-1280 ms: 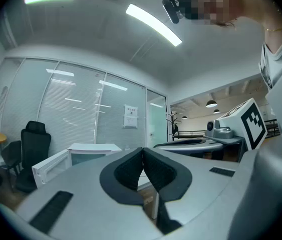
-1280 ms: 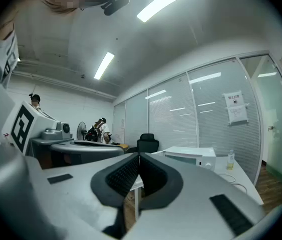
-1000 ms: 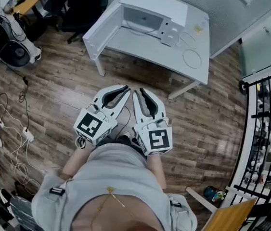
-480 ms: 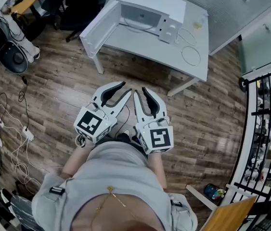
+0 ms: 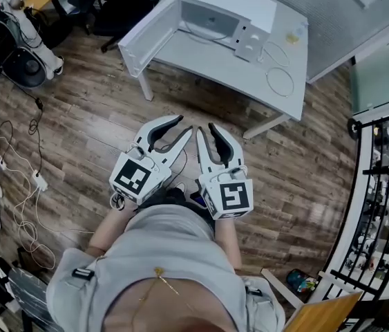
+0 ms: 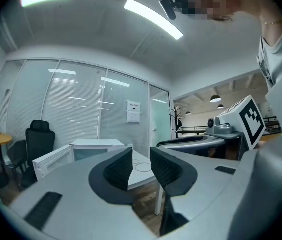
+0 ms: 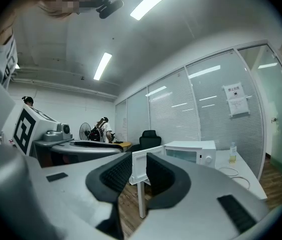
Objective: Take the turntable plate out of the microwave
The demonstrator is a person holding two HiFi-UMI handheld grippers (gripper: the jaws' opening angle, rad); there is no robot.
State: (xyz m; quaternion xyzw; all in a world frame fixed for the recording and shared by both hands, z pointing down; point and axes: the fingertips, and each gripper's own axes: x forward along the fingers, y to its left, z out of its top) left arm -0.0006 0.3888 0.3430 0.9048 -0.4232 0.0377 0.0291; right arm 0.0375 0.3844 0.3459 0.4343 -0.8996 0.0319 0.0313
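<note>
The turntable plate should be inside the microwave (image 5: 223, 14), but you cannot see it from here. The inside looks too small and pale in the head view to pick the plate out. The microwave sits at the back of the white counter (image 5: 235, 71). Its door (image 5: 147, 40) is already swung wide open on the left side, so nothing blocks the way in. A loop of white cable (image 5: 279, 82) and a small bottle (image 5: 293, 37) are on the counter to the right of the microwave, out of your path.

You stand on the wooden floor (image 5: 90, 120), well away from the counter. Your left gripper (image 5: 184, 124) and your right gripper (image 5: 204, 128) are side by side in front of your body. Both point level toward the microwave. The jaws of both have just been opening. Now each pair stands a little apart, with nothing between them. Through each gap you see only the far counter and the floor.

So I think you are at the very start, the walk up to the microwave. Next you need to step close, until the open front is within easy reach. Then open the jaws enough to take the rim of the plate, and go in low and slow. The plate is most likely glass, so it may slip or chip if you pinch it hard or tip it on the way out.
</note>
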